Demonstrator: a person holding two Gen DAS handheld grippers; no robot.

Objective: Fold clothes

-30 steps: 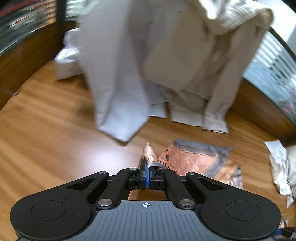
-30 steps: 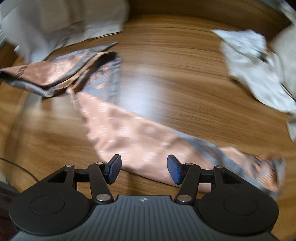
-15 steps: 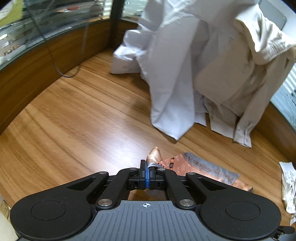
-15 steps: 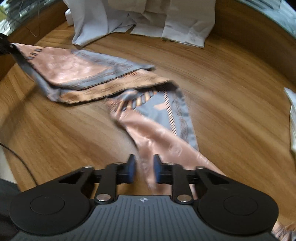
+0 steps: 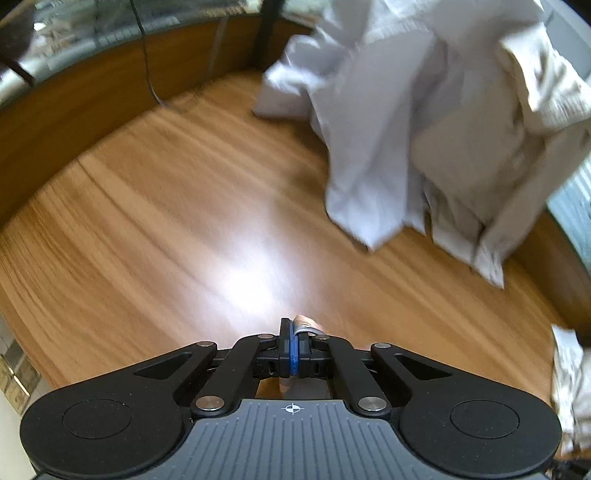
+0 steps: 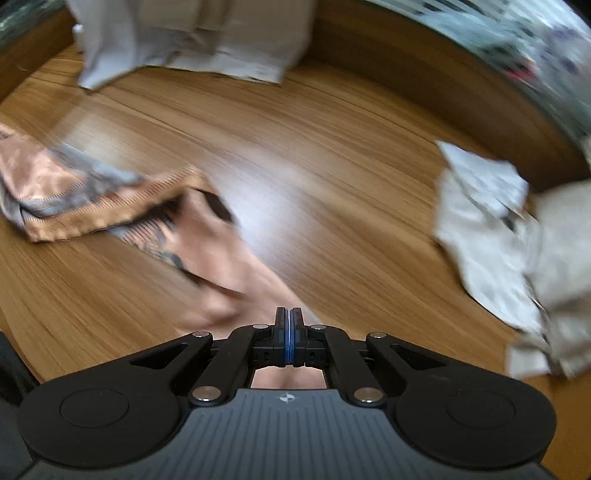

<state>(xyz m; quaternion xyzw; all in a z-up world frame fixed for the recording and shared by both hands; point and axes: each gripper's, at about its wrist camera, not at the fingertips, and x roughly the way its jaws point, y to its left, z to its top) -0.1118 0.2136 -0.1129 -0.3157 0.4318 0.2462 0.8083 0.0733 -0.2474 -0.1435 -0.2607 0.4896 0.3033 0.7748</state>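
A copper-pink and grey patterned scarf lies stretched over the wooden table, running from the left edge down to my right gripper. The right gripper is shut on the scarf's near end. In the left wrist view my left gripper is shut on another corner of the scarf; only a small pink tip shows above the pads. The rest of the scarf is hidden below the left gripper.
A pile of white and beige shirts stands at the back of the table, also in the right wrist view. A crumpled pale garment lies at the right. A dark cable hangs at the back left.
My right gripper closed from open onto the scarf's near end. My left gripper, still shut on its corner, swung left; the spread scarf left its view.
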